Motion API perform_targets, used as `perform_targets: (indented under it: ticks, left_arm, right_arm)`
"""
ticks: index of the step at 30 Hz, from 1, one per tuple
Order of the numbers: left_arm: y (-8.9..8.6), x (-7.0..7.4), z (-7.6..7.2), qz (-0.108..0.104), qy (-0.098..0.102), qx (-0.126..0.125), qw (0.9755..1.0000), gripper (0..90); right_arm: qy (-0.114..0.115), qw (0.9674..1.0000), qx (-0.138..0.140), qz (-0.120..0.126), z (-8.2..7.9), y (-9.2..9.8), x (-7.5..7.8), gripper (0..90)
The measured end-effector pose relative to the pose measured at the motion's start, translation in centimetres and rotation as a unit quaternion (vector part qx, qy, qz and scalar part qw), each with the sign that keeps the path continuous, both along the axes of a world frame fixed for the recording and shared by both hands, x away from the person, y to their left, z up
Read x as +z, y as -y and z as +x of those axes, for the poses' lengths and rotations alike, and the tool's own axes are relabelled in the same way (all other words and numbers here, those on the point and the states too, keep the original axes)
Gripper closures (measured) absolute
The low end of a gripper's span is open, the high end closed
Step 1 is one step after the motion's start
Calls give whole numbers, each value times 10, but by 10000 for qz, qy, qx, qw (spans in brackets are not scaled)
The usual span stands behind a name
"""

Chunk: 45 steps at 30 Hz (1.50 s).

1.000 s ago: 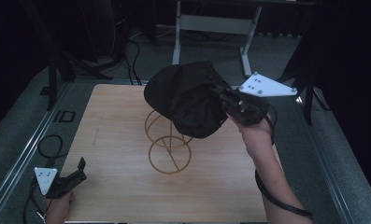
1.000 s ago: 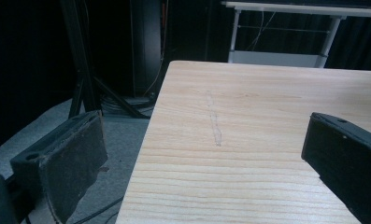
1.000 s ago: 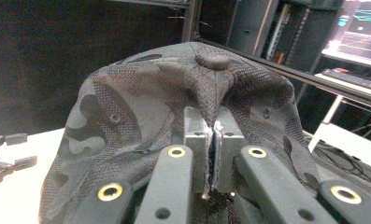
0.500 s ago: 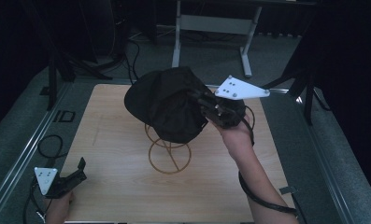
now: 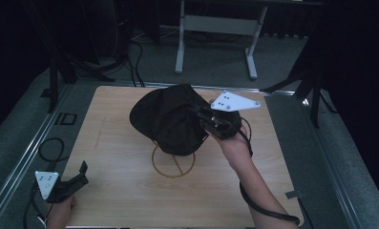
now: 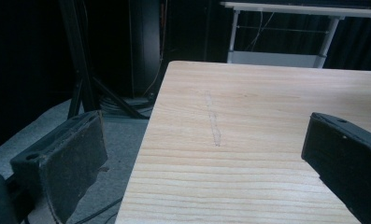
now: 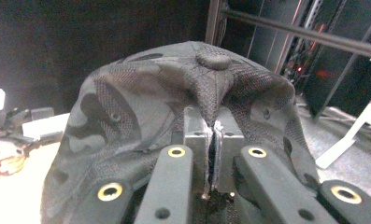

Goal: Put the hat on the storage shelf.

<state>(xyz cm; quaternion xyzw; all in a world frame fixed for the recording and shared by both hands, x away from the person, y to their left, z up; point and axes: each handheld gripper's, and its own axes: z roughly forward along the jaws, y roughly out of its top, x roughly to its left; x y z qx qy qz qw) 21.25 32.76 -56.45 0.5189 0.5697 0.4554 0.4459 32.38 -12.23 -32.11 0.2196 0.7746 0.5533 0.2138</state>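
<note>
Cap (image 5: 165,119) of dark camouflage fabric hangs directly above the wire stand (image 5: 173,162), pinched in the right tongs (image 5: 199,117), whose jaws are clamped together on a fold of its crown near the top button, probably so the hollow faces down over the stand. Well to the left of the stand, at the table (image 5: 120,200) edge, the left tongs (image 5: 77,177) rest with jaws apart, gripping nothing, seemingly kept clear of the work.

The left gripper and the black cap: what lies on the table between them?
In the high view, only bare wooden table lies between the left gripper and the black cap.
</note>
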Motion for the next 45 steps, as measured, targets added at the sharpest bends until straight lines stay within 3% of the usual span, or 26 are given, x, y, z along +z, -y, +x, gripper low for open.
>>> perform_targets:
  ticks: [16,28,45]
  left_arm:
    - [0,0,0,-7,2,-11,10000,6]
    - [0,0,0,-2,0,-16,10000,6]
    - [0,0,0,-8,-4,-16,10000,6]
  right_arm:
    - [-251,9995,-40,-185,7,-3,-37,855]
    - [-394,9991,-34,-167,10,-3,-47,673]
    - [-519,9986,-58,-41,14,1,-50,653]
